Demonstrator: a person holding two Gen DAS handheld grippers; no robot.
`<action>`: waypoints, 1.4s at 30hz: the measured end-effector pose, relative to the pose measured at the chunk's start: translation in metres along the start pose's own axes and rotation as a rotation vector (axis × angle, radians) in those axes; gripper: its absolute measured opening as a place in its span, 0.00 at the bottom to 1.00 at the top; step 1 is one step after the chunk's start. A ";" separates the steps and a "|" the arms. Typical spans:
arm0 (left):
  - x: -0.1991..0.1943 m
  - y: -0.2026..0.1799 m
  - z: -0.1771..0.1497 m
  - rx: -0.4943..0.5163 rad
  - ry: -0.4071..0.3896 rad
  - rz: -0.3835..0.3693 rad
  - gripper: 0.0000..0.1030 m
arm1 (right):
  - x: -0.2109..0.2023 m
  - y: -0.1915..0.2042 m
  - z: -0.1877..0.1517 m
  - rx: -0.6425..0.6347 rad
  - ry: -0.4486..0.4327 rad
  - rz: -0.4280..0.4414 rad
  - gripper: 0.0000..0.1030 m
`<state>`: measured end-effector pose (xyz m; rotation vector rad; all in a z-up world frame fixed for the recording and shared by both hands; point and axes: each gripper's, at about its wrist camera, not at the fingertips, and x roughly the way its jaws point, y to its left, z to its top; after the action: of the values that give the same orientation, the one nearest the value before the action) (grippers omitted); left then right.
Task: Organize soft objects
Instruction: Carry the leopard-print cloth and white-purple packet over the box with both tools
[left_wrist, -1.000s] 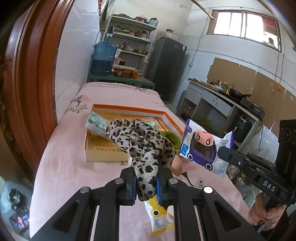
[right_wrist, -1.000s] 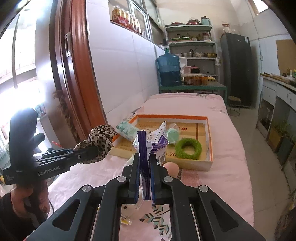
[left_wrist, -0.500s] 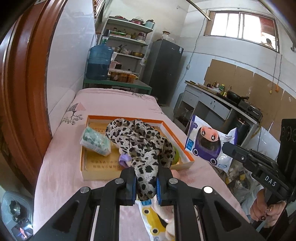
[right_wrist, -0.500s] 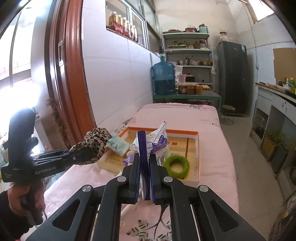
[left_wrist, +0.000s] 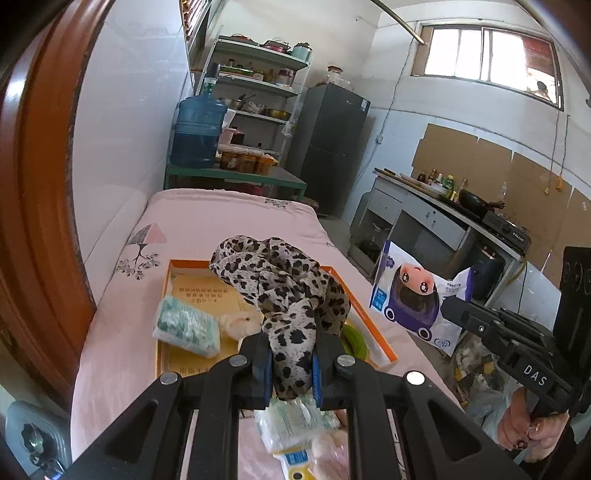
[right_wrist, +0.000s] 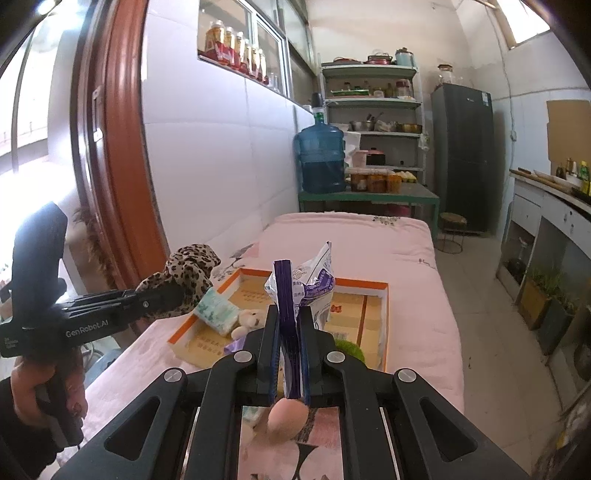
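The left gripper (left_wrist: 291, 363) is clamped tight on a leopard-print scarf (left_wrist: 280, 288), which is bunched upward toward 12 o'clock over the orange-rimmed box (left_wrist: 373, 328) on the pink bed (left_wrist: 221, 214). The right gripper (right_wrist: 288, 354) is pinched shut on a purple-and-white wipes pack (right_wrist: 299, 291), held edge-on with its long axis running toward 12 o'clock; in the left wrist view the pack's face, printed with a cartoon car, is seen at 3 o'clock. "GenRobot.AI" is read on the left gripper's body, "DAS" on the right one, while the pack's small print cannot be made out.
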<state>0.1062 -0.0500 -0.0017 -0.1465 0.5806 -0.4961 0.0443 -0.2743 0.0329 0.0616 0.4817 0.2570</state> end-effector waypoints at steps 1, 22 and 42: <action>0.002 0.000 0.002 0.001 0.002 0.002 0.15 | 0.002 -0.002 0.001 0.003 0.002 -0.003 0.09; 0.046 0.015 0.037 -0.015 0.020 0.073 0.15 | 0.057 -0.016 0.035 -0.022 0.029 -0.022 0.09; 0.085 0.033 0.053 -0.037 0.043 0.101 0.15 | 0.106 -0.031 0.042 -0.022 0.069 -0.046 0.09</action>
<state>0.2109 -0.0629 -0.0084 -0.1411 0.6358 -0.3917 0.1616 -0.2770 0.0189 0.0200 0.5479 0.2196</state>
